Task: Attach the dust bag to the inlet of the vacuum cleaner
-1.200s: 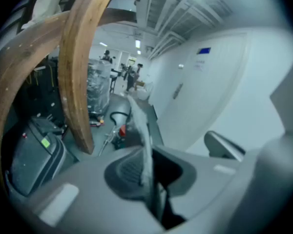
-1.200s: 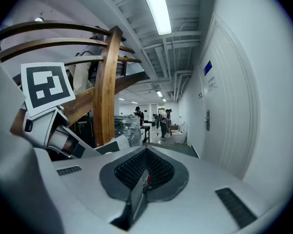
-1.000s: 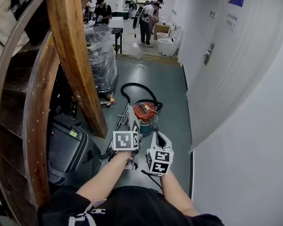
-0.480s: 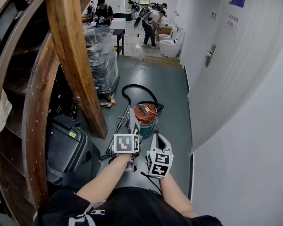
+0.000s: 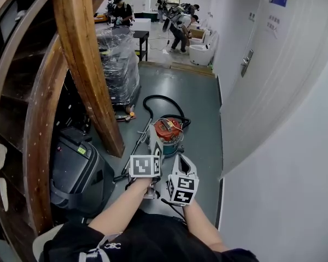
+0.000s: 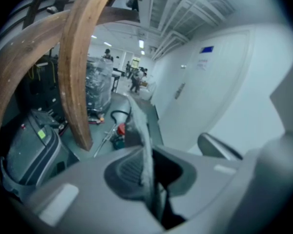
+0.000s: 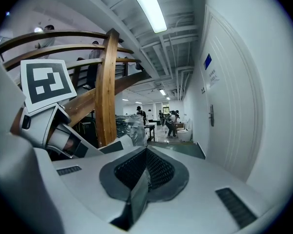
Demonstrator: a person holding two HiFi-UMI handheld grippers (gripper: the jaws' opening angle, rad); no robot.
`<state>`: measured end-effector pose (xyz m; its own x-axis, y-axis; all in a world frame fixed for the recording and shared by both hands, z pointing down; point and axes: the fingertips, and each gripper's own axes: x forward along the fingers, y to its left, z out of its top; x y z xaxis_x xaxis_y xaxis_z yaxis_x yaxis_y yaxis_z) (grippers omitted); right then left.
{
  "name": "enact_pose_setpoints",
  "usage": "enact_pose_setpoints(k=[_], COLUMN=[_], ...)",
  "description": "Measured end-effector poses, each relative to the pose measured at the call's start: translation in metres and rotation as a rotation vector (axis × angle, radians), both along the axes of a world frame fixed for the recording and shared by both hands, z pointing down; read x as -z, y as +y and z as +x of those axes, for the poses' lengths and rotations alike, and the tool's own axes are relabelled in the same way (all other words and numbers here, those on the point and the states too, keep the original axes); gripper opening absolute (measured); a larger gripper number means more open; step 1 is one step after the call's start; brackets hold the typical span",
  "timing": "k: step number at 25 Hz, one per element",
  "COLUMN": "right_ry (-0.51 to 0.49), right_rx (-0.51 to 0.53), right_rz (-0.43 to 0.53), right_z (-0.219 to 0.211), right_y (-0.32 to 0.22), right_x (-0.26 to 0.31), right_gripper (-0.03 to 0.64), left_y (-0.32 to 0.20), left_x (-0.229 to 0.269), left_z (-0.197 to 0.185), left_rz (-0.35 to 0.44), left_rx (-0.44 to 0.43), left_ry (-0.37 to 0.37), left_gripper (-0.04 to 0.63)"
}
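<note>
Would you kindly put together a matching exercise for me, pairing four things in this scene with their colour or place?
Things:
1. vacuum cleaner
2. hose
3. wrapped stack
4. dust bag

Descriptions:
A. grey, pinched in the left gripper
B. red-orange on top
C. black, looped on the floor
D. covered in shiny film, beside the wooden beam

Pairs: 1-B, 2-C, 3-D, 4-A

Grey-green floor (image 5: pixel 199 100). Standing on it: vacuum cleaner (image 5: pixel 168 131), black hose (image 5: pixel 153 97) looped behind it, metal tubes (image 5: pixel 138 143) just beside, black machine (image 5: pixel 79 173) at left, wrapped pallet (image 5: pixel 120 72) further back.
</note>
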<state>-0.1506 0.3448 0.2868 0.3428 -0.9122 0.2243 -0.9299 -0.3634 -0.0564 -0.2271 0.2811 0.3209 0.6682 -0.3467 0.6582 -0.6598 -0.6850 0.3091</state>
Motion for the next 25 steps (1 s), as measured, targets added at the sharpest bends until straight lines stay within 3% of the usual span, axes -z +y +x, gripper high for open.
enact_pose_setpoints(k=[9, 25], right_ry=[-0.016, -0.006], right_rx=[0.006, -0.038], right_rz=[-0.012, -0.012], right_z=[0.014, 0.074], right_y=[0.01, -0.03], right_x=[-0.01, -0.014], right_gripper=[-0.003, -0.003], left_y=[0.007, -0.038], left_x=[-0.016, -0.025], left_z=[0.016, 0.078], left_rz=[-0.013, -0.016], left_rx=[-0.001, -0.047], left_ry=[-0.049, -0.03], left_gripper=[0.028, 0.028])
